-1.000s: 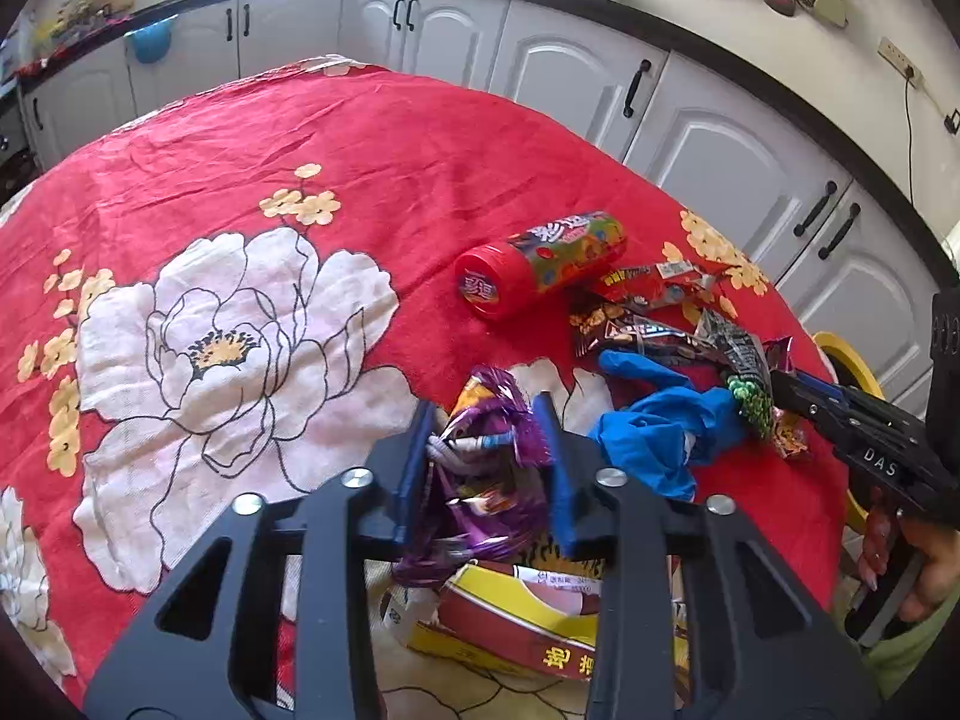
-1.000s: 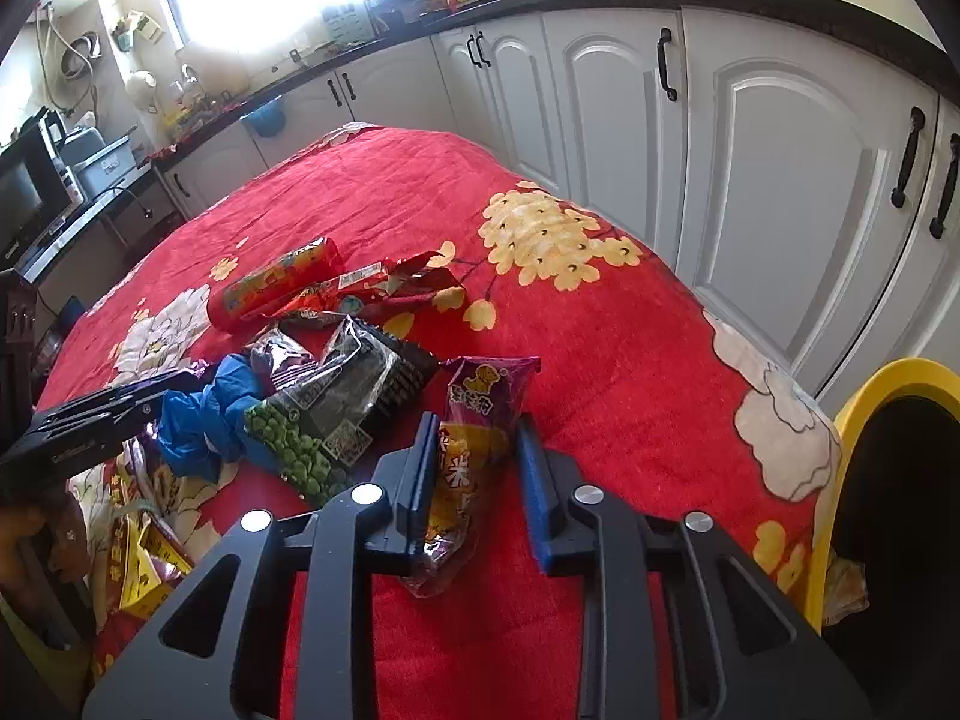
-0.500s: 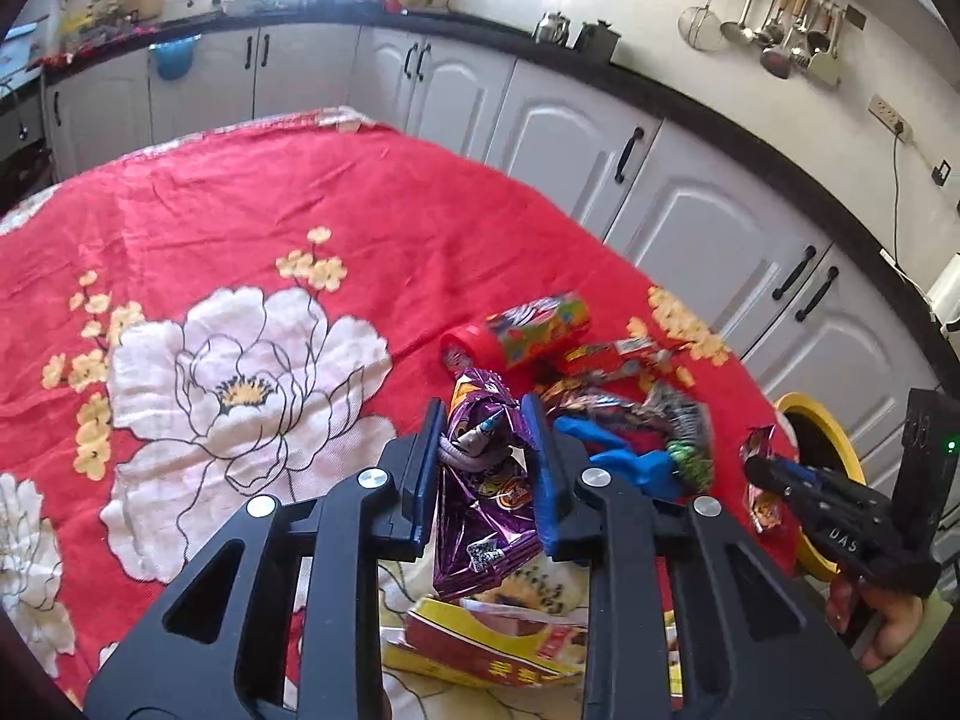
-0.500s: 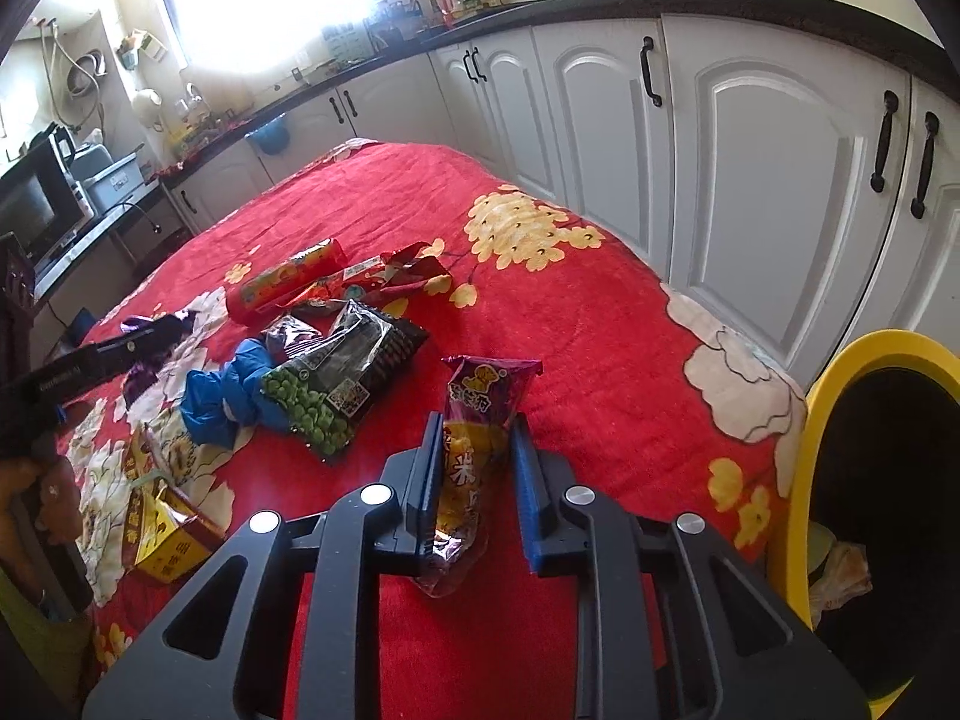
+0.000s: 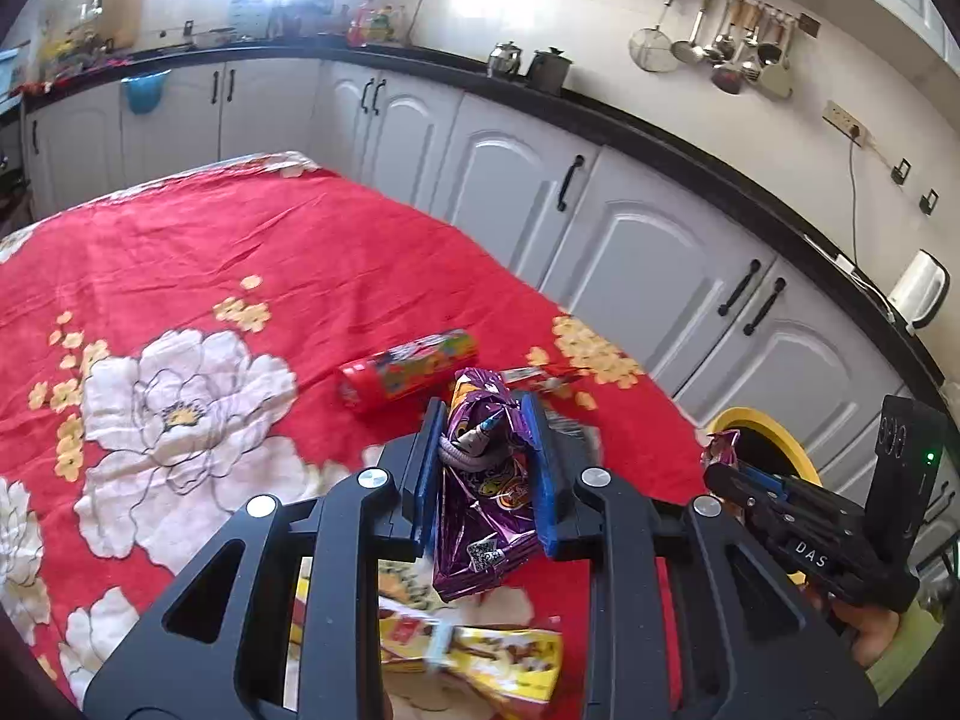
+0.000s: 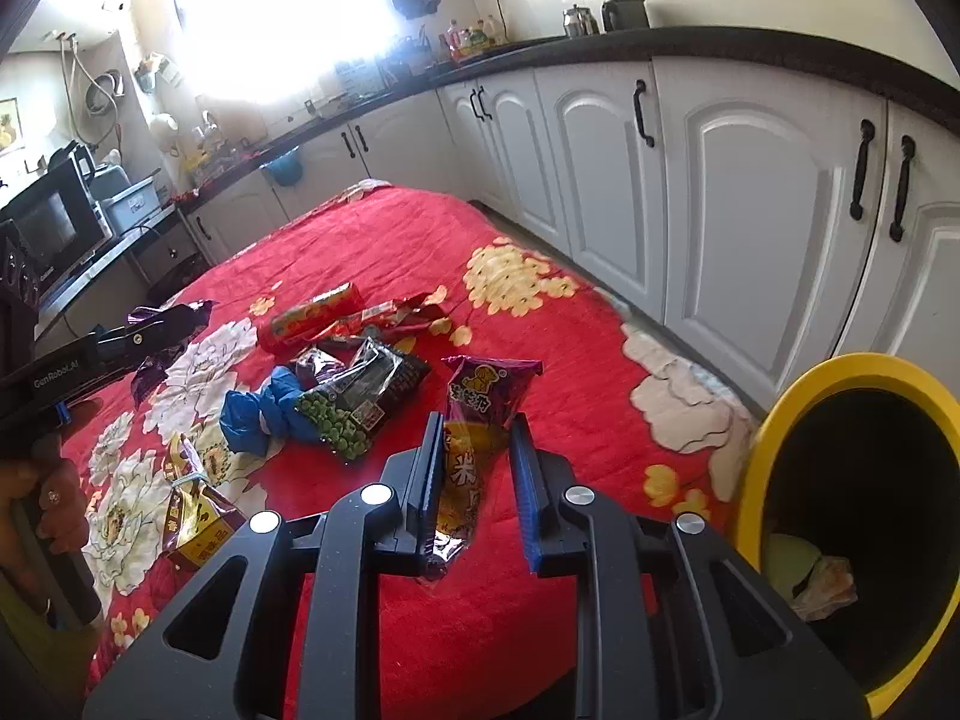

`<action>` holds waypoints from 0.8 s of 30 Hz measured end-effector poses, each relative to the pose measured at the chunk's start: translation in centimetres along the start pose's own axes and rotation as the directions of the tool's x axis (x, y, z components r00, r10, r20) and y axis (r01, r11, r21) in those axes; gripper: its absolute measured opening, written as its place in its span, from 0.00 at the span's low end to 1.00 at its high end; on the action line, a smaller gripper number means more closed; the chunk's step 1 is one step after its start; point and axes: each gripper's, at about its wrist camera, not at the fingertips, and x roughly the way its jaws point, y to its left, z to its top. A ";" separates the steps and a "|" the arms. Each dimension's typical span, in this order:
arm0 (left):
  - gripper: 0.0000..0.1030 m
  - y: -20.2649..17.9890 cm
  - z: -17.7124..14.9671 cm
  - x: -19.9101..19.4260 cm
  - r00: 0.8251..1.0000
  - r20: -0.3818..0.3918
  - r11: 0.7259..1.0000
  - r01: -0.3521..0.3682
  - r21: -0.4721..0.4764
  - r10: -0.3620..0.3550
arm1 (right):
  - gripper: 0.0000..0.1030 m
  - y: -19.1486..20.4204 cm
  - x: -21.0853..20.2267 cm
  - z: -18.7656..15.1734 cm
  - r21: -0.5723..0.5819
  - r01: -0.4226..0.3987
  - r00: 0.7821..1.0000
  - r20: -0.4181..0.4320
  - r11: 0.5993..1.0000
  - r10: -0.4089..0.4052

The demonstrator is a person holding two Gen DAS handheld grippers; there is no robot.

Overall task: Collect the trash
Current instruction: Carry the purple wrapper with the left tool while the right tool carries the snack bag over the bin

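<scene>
**Both tongs grip snack wrappers above the red worktop**

A red cloth point(image 6: 372, 246) printed with large white and yellow flowers covers the worktop, which stands in a kitchen lined with white cabinets point(image 6: 762, 210) under a dark counter. Ladles and a strainer hang on the wall rail point(image 5: 726, 54); two kettles point(image 5: 528, 63) sit on the counter, and bright light pours through the window point(image 6: 264, 12). A microwave point(image 6: 51, 222) stands at the far left of the right wrist view.

A yellow-rimmed bin point(image 6: 774, 414) stands just beside the worktop edge; inside its dark interior lie a pale green piece and a crumpled wrapper point(image 6: 825, 585).

The left tongs point(image 5: 483, 468) are clamped on a crumpled purple foil wrapper point(image 5: 486, 516), which hangs clear of the cloth. The right tongs point(image 6: 474, 474) pinch a purple and yellow snack packet point(image 6: 474, 420) with Chinese characters, held near the bin.

On the cloth lie a red tube point(image 6: 312, 315) on its side, a red wrapper point(image 6: 390, 318) touching it, a dark pea packet point(image 6: 360, 402), a blue glove point(image 6: 264, 414) beside that, and a yellow and brown packet point(image 6: 192, 510) nearer the person.

"DAS" reads on the side of the right tongs in the left wrist view; "GenRobot.AI" shows on the left tongs in the right wrist view. A hand point(image 6: 54, 504) holds that grip.
</scene>
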 end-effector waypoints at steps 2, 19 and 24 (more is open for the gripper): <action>0.18 -0.8 0.0 0.0 1.000 0.001 1.000 0.010 0.012 -0.010 | 0.20 -0.3 -0.5 0.0 0.003 0.001 1.000 0.009 1.000 -0.001; 0.18 -7.7 -0.6 0.8 0.997 0.004 0.993 0.076 0.092 -0.077 | 0.20 -3.6 -5.0 0.8 0.063 0.044 0.994 0.101 0.997 -0.050; 0.18 -9.4 -0.6 0.9 0.995 0.012 0.989 0.095 0.111 -0.096 | 0.20 -4.3 -5.8 0.9 0.069 0.062 0.991 0.118 0.996 -0.070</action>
